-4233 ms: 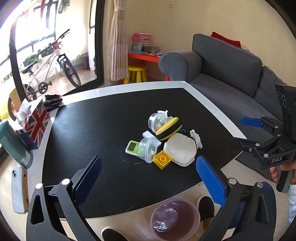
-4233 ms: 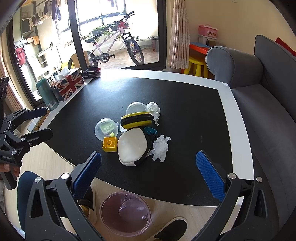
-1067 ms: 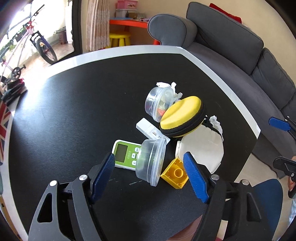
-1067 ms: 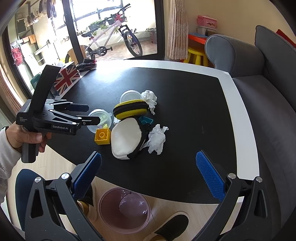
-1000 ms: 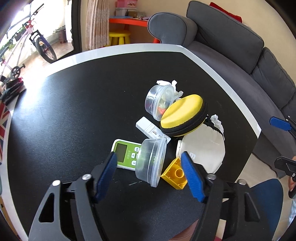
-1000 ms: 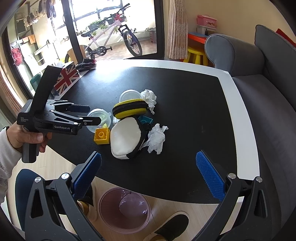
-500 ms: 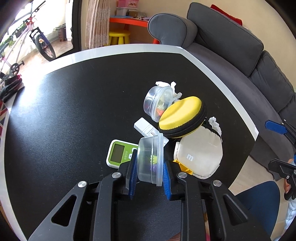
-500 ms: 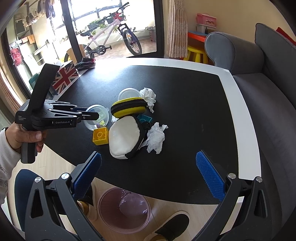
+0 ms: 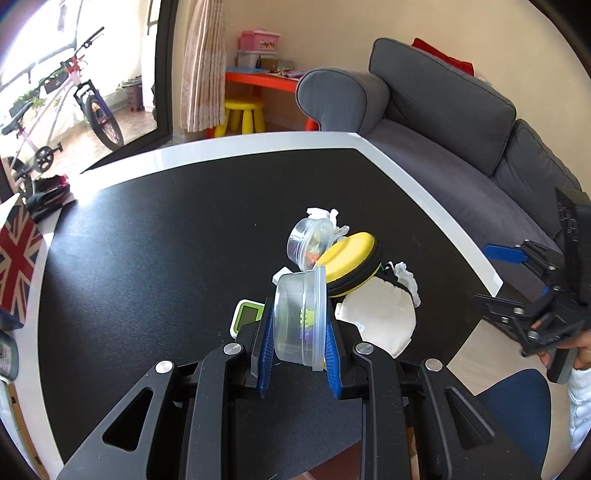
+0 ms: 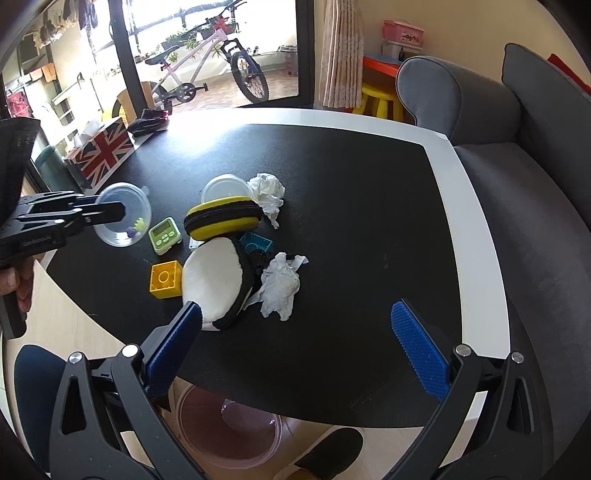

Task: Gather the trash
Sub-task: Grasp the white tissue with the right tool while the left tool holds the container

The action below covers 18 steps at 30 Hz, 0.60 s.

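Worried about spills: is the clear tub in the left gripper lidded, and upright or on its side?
Lidded, on its side: the clear tub, lid rim rightward, is clamped by the left gripper.

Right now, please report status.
Left gripper shut on clear lidded plastic container, lifted off black table. Right gripper open, empty. Crumpled white tissue uncollected.

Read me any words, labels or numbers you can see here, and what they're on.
No text reads clearly.
Left tool, holding the clear tub: side print too blurred.
Green timer: screen and buttons too small.
Pink box: label too small.
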Motion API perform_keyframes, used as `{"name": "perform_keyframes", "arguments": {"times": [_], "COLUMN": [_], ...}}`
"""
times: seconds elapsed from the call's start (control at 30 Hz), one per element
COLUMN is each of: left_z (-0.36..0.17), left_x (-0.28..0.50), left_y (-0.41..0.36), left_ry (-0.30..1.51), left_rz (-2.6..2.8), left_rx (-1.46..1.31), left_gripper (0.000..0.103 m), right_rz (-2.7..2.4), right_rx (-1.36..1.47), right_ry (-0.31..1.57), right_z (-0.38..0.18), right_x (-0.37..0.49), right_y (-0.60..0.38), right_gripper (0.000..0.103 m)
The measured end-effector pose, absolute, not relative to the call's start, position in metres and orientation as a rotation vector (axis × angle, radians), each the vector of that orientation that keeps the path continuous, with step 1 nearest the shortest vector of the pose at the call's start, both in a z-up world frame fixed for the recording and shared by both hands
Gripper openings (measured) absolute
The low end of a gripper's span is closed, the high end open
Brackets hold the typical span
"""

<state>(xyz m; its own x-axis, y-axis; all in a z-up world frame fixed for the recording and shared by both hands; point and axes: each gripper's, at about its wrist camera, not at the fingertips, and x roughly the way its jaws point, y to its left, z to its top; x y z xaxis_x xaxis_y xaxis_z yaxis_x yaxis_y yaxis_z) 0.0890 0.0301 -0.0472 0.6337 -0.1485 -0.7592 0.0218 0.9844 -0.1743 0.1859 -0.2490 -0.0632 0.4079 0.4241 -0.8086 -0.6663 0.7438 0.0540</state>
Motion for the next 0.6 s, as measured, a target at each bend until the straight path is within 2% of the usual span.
{"name": "perform_keyframes", "arguments": {"times": [0.33,0.43,0.6], "left_z": [-0.042,-0.043,-0.046], "left_x": [0.083,0.080,0.079], "left_y": [0.030,0.033,0.035], "left_ry": [0.856,0.853,0.856], "left_rz": [-0.103,-0.101,-0.100], "left_rx": [-0.169,-0.175,-0.182], "left_gripper": [0.024,0.024,0.024], "right_rz": [0.700,0.699,0.724], "right_rx": [-0.380,-0.385,-0.353], "right_ry": [0.949,0.978,1.032], "right_z": [-0.086,-0.096,-0.109], "right_x": [0.212,0.219,0.226], "right_y": [-0.229,-0.227,-0.225], "right_gripper": [0.099,0.075,0.064]}}
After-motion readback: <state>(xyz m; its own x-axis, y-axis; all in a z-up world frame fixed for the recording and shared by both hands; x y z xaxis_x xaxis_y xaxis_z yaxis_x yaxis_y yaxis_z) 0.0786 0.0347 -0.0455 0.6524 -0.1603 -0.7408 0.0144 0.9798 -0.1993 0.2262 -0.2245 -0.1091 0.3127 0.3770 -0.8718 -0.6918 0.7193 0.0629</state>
